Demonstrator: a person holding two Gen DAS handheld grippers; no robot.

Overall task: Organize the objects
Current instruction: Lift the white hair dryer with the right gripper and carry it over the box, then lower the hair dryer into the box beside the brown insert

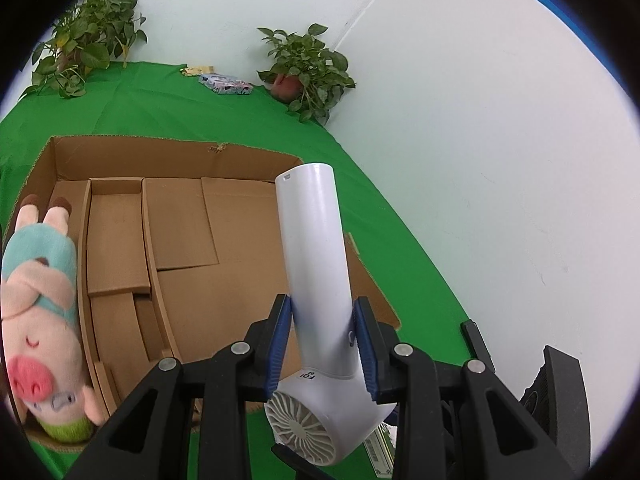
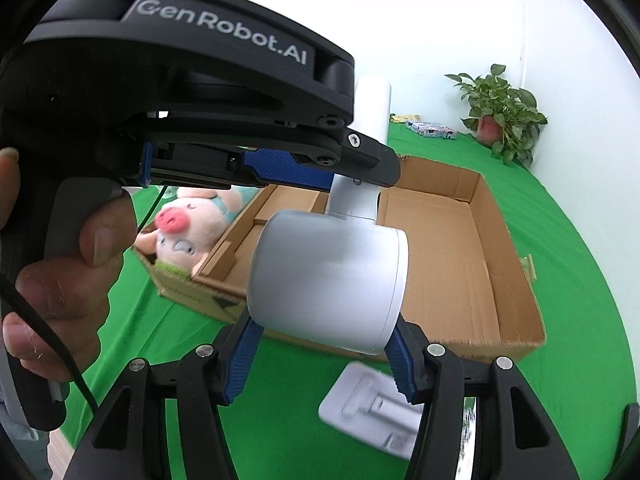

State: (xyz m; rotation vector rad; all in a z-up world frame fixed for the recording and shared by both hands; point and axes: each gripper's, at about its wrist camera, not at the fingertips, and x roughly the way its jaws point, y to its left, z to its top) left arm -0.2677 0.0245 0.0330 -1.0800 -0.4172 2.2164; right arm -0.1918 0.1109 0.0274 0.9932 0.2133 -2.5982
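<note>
So right now I've got both hand-held grippers on the same thing, a white handheld fan (image 1: 320, 280). The left hand-held gripper (image 1: 323, 344) is clamped on the fan's handle, blue pads pressing on both sides just above the round head. The handle sticks up and away from me, tilted a bit, and the grille side of the head faces down toward the left camera.

The right hand-held gripper (image 2: 324, 356) is grasping the round fan head itself, pads on either side of the drum, so the jaws sit fairly wide. From the right wrist view I can see the left gripper's body crossing the top of the frame, with a person's hand (image 2: 68, 264) wrapped around its grip.

The fan is up in the air over the near edge of the cardboard box (image 1: 248, 160), which is open and sits on the green table (image 1: 160, 104). The box has cardboard dividers — a plush pig (image 1: 40, 312) lies in the narrow left compartment, and the big compartment under the fan holds only loose cardboard sheets.

A white flat stand-looking piece (image 2: 372, 412) lies on the table just in front of the box. Two potted plants (image 1: 308, 68) and a small printed packet (image 1: 226, 84) sit at the far edge.
</note>
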